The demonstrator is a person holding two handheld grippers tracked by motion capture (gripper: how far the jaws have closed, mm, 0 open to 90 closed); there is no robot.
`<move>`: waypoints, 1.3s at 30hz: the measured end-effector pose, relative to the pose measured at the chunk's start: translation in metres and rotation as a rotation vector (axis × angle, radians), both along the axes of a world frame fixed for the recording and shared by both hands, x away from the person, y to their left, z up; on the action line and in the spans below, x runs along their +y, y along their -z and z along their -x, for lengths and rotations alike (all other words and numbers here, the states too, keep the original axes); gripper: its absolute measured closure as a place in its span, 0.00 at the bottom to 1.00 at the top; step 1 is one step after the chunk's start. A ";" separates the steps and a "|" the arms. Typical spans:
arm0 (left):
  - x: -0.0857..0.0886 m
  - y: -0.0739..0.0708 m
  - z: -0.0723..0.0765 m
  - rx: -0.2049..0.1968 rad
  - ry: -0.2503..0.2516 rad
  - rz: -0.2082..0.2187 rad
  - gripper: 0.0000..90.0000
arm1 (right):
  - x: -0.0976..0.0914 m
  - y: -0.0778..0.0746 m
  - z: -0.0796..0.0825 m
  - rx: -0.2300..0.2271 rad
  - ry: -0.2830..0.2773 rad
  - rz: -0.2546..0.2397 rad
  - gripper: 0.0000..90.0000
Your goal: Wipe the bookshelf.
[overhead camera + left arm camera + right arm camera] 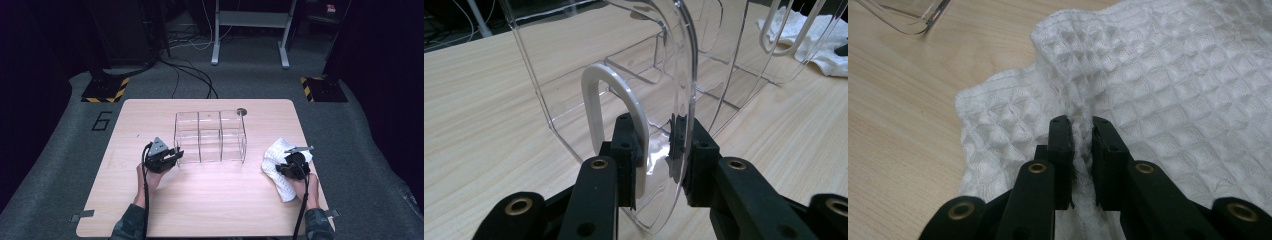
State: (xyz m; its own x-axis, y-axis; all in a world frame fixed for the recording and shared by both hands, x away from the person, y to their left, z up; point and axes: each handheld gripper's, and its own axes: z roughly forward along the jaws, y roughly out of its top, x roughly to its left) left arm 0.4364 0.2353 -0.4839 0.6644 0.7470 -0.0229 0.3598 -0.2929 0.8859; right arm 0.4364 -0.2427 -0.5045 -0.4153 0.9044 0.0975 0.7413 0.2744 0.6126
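Cloth (278,167), white waffle weave, lies crumpled at right near part of table (210,210). Right gripper (1080,127) sits on it, jaws pinched onto a raised fold of the fabric. Clear organiser (210,136), split into compartments, stands mid-table, slightly toward the far side. Left gripper (658,135) at its left near corner, jaws clamped on the clear end wall beside a white U-shaped handle (616,107). Cloth just right of organiser, apart from it. Cables trail back along both forearms.
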 end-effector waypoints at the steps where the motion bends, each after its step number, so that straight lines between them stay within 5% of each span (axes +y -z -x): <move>1: 0.000 0.000 0.000 -0.001 0.001 -0.005 0.81 | 0.000 0.000 0.000 -0.002 -0.003 0.004 0.91; 7: 0.001 0.000 -0.001 -0.006 0.015 -0.003 0.80 | 0.003 -0.003 0.004 -0.026 0.013 -0.001 0.94; 16: 0.001 0.002 -0.001 -0.033 0.023 -0.012 0.80 | 0.015 -0.034 0.007 -0.138 0.015 -0.124 0.94; 26: 0.004 0.004 -0.002 -0.059 0.035 -0.007 0.80 | 0.043 -0.080 -0.019 -0.269 0.025 -0.215 0.94; 39: 0.005 0.006 -0.001 -0.078 0.038 0.001 0.80 | 0.076 -0.098 -0.057 -0.308 0.019 -0.228 0.93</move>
